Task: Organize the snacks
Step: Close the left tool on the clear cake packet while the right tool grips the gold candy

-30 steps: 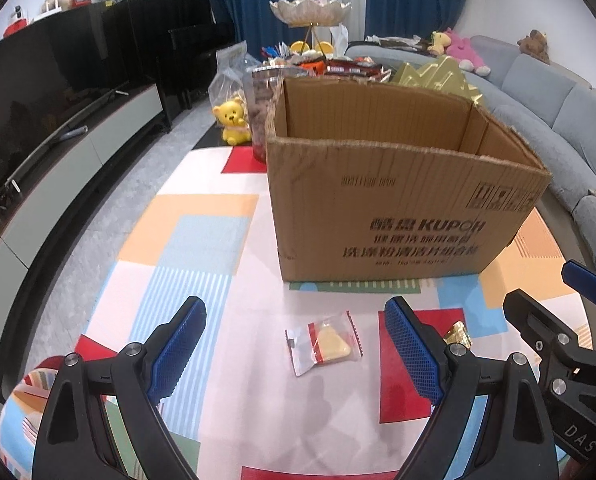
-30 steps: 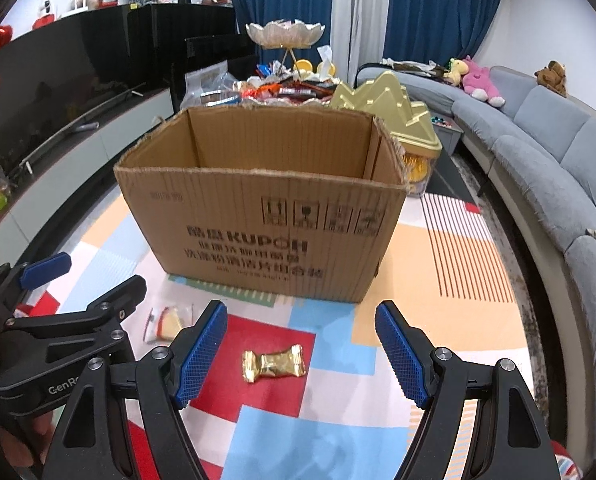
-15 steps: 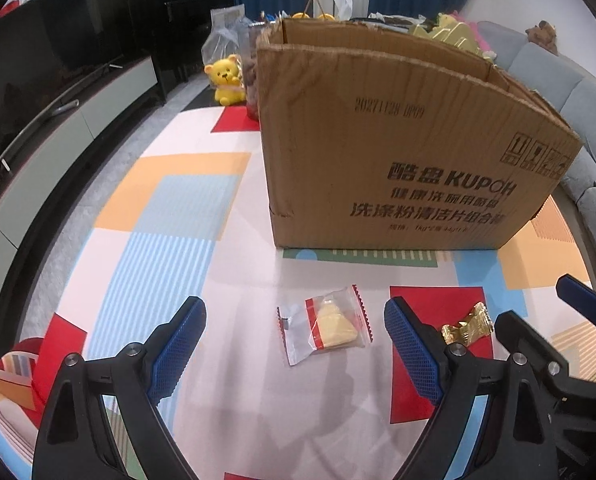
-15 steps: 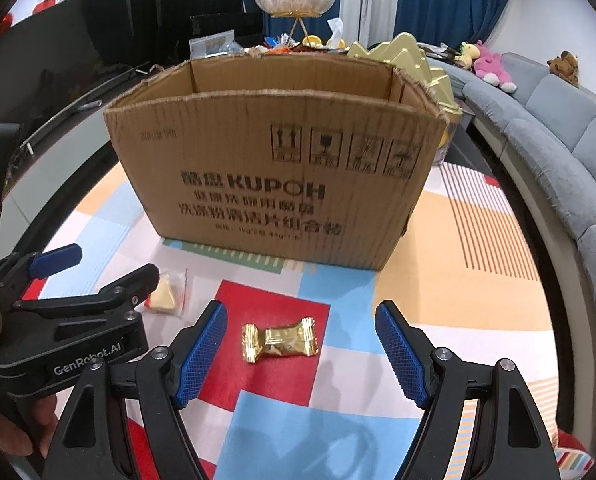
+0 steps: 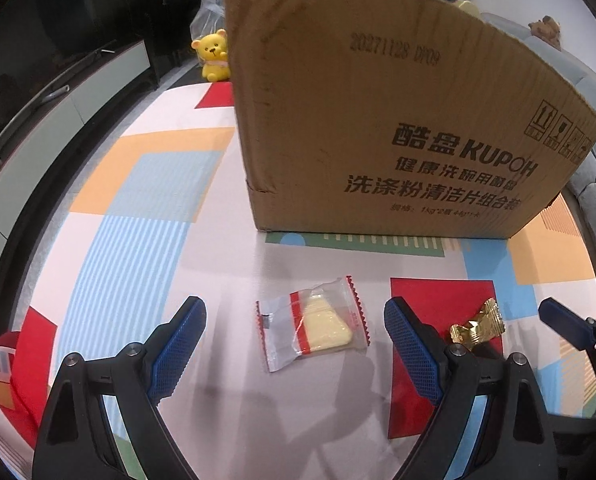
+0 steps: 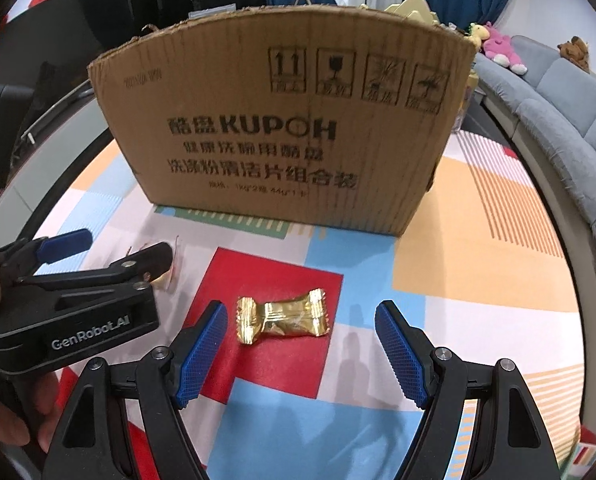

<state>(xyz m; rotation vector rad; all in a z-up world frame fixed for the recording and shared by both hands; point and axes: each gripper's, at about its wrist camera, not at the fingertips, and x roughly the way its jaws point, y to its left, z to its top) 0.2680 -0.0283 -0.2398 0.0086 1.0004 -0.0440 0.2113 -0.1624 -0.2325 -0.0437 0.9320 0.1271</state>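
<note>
A clear wrapper with red stripes holding a pale yellow triangular snack (image 5: 317, 326) lies on the colourful mat, between the wide-apart blue pads of my left gripper (image 5: 296, 344), which hangs open just above it. A gold foil candy (image 6: 282, 314) lies on a red patch of the mat, between the pads of my open right gripper (image 6: 301, 350); neither pad touches it. The gold candy (image 5: 477, 326) also shows in the left wrist view. A tall brown cardboard box (image 5: 381, 120) stands right behind both snacks; its inside is hidden.
A yellow bear toy (image 5: 214, 58) sits left of the box. A dark TV cabinet (image 5: 58, 92) runs along the left, and a grey sofa (image 6: 557, 120) curves along the right. A hand holds the left gripper's body (image 6: 70, 320) at the lower left of the right wrist view.
Both grippers have sunk toward the mat, so the snacks now lie between their pads and the box hides what stands behind it. Neither jaw has changed its width.
</note>
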